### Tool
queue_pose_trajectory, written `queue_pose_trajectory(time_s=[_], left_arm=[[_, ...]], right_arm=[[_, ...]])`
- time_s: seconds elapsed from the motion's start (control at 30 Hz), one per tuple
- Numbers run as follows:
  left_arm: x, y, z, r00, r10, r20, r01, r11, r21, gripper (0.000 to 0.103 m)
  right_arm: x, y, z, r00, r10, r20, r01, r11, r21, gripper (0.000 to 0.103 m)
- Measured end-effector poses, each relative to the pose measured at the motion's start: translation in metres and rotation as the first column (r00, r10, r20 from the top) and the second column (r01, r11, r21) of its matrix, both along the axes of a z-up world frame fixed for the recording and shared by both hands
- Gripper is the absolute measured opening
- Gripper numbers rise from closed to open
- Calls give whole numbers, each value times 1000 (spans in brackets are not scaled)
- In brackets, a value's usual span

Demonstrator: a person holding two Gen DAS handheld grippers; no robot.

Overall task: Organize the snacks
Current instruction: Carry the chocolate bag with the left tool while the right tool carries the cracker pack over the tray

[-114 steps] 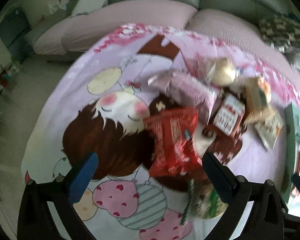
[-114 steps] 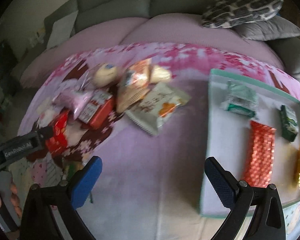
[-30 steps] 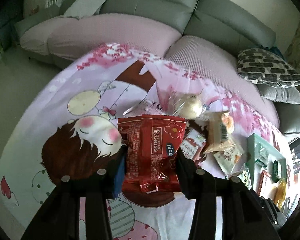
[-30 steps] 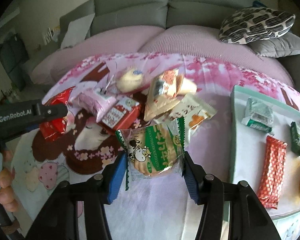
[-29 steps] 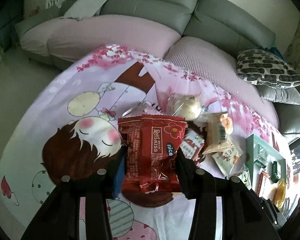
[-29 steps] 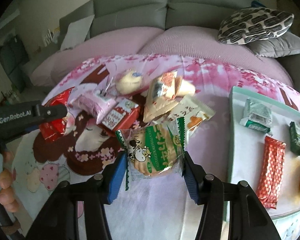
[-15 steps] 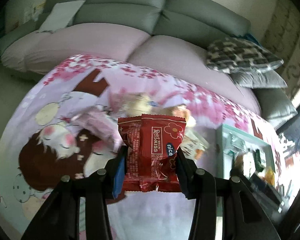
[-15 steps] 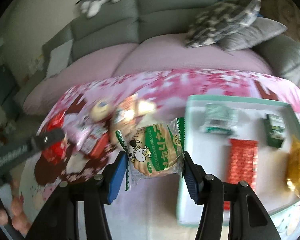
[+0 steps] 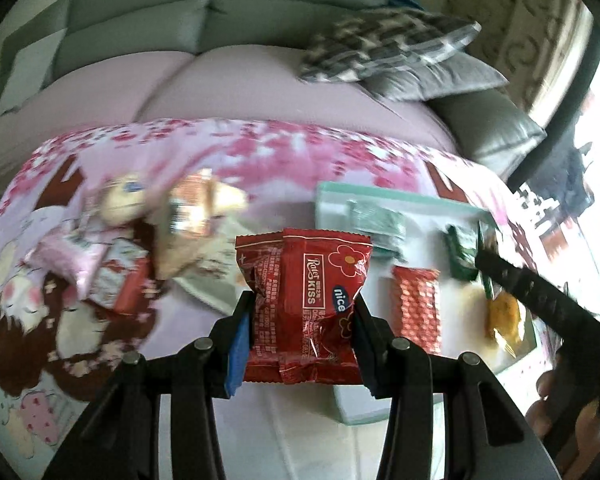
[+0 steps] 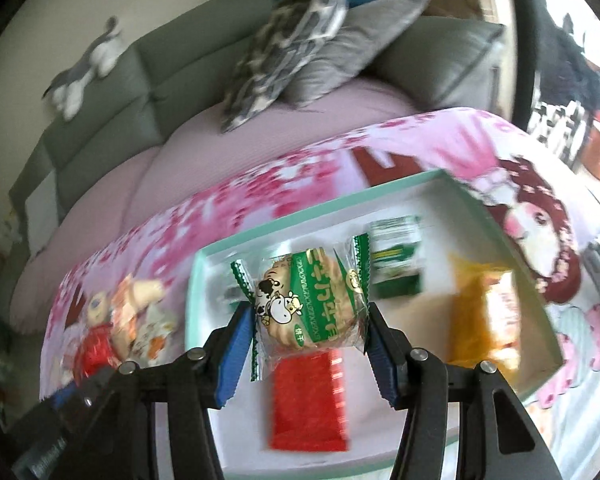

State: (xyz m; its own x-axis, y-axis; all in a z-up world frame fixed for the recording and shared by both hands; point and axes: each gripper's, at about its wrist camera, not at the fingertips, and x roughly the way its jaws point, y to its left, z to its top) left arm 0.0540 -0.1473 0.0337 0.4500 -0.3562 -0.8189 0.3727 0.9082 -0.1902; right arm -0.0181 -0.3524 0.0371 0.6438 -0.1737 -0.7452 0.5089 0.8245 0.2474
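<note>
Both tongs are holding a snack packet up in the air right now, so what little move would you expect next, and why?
Probably lowering the right tongs to set the green cow biscuit packet on a bare patch of the mint tray. That packet already hangs over the tray, among the snacks lying there. The left tongs with the red packet hang just short of the tray's edge.

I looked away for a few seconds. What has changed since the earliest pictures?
The left gripper took the red snack pack; the right gripper took the green cookie pack. Both swung toward the tray. The tray's snacks stayed put.
</note>
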Motion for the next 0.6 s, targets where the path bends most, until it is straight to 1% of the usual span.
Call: queue_pose_trajectory(time_s=[0.13, 0.23, 0.3, 0.37, 0.5, 0.6], left_arm=[[-5, -25, -5, 999, -51, -7, 51, 999, -2, 47], [-5, -44, -10, 996, -89, -6, 89, 996, 18, 47], [-3, -56, -15, 995, -103, -9, 103, 994, 46, 47], [-4, -66, -17, 994, -113, 6, 113, 991, 66, 47], [-5, -86, -20, 989, -139, 58, 132, 985, 110, 47], [-2, -95, -28, 986, -156, 54, 149, 981, 123, 47]], right_arm=[[-10, -19, 3, 999, -47, 14, 47, 999, 11, 57], [-9, -25, 6, 998, -56, 22, 56, 998, 0, 58], [-5, -26, 7, 999, -46, 30, 46, 999, -19, 58], [-1, -25, 6, 999, -31, 36, 31, 999, -19, 58], [12, -26, -1, 999, -6, 35, 7, 1000, -11, 58], [21, -26, -6, 999, 13, 37, -12, 999, -31, 58]])
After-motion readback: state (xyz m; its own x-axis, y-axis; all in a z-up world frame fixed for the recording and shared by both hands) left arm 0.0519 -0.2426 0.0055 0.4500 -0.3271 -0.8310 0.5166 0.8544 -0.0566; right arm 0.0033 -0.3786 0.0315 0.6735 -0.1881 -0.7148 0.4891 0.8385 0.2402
